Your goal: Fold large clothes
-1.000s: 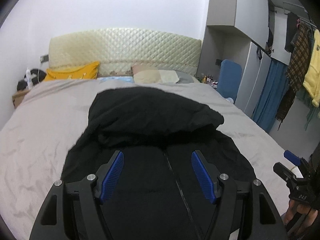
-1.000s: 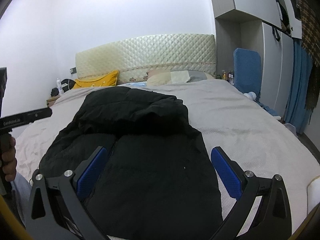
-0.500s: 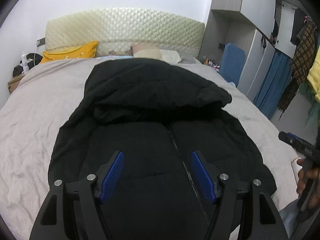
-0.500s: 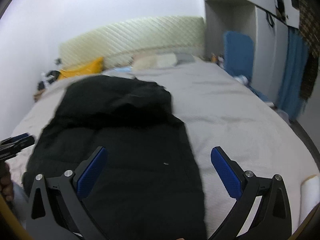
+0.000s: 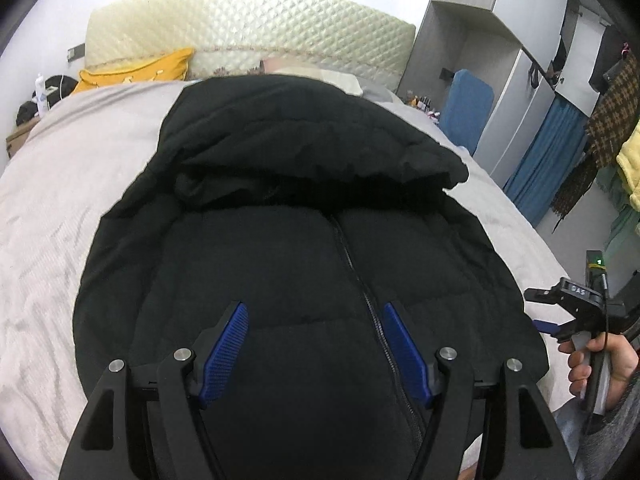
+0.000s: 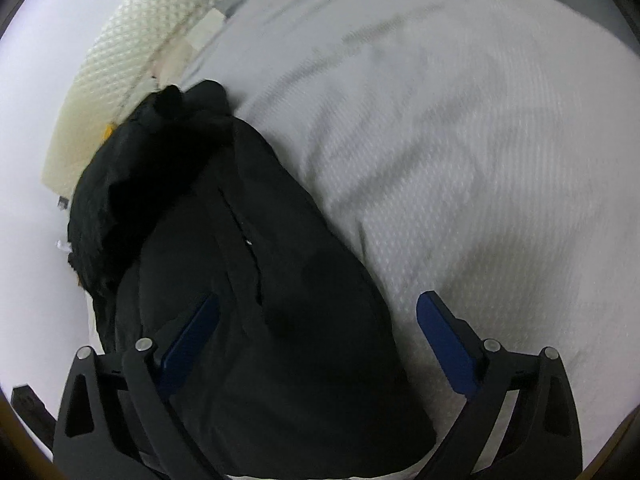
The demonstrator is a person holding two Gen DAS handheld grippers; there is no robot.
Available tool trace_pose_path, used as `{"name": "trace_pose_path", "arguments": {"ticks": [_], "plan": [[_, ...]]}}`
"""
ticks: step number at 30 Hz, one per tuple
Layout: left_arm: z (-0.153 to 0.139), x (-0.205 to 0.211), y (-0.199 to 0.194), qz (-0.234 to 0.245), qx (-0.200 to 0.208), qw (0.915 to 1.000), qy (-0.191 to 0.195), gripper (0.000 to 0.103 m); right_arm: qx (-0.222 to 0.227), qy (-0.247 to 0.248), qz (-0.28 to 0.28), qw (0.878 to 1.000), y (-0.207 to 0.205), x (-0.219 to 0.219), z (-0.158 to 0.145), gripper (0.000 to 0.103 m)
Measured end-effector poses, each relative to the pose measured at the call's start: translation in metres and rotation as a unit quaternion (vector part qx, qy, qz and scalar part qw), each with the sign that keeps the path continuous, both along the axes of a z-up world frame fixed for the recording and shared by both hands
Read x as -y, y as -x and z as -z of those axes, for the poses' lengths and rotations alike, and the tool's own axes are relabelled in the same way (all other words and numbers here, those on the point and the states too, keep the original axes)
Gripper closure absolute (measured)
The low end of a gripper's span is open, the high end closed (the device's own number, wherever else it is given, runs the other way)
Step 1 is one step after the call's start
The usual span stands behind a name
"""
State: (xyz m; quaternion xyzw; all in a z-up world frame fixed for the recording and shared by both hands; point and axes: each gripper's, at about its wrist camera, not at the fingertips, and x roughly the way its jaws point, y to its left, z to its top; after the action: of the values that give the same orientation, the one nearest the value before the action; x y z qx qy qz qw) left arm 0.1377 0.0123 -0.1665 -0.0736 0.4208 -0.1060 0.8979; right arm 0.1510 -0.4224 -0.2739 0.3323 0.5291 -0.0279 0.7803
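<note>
While spread zipper-up along the bed, black hooded jacket beneath 2 unloaded tools: left gripper and right gripper, jaws parted, gripping nothing. Likely risk: puffy, slippery padding escaping a shallow pinch, skewing the fold.

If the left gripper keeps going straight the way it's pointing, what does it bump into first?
Most likely the black jacket. The left gripper is open and aimed over its zipped front, toward the hood. How high it hovers above the fabric is unclear.
</note>
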Motion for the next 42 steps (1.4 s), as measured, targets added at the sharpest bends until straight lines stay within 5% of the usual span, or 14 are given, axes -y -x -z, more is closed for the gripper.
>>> {"name": "trace_pose_path", "arguments": {"ticks": [11,22,32,35,37,42], "plan": [[0.013,0.002,-0.006,-0.002,-0.022,0.9997,-0.005,0.033,-0.029,-0.047,-0.013,0.998,0.000,-0.015,0.019,0.019],[0.018,-0.004,-0.006,-0.013,-0.034,0.9993,0.000,0.033,0.080,-0.006,-0.137,0.987,0.009,-0.080,-0.016,0.017],[0.019,-0.006,-0.005,-0.016,-0.034,0.9993,-0.003,0.033,0.010,0.024,-0.106,0.994,-0.004,-0.074,0.007,0.012],[0.019,-0.007,-0.005,-0.017,-0.033,0.9993,-0.003,0.033,0.014,0.028,-0.108,0.994,-0.003,-0.076,0.005,0.024],[0.020,-0.008,-0.005,-0.017,-0.033,0.9993,-0.003,0.033,0.015,0.042,-0.108,0.993,-0.002,-0.079,0.002,0.048],[0.020,-0.010,-0.003,-0.022,-0.035,0.9991,-0.004,0.033,0.035,0.052,-0.121,0.991,0.002,-0.082,-0.007,0.075]]}}
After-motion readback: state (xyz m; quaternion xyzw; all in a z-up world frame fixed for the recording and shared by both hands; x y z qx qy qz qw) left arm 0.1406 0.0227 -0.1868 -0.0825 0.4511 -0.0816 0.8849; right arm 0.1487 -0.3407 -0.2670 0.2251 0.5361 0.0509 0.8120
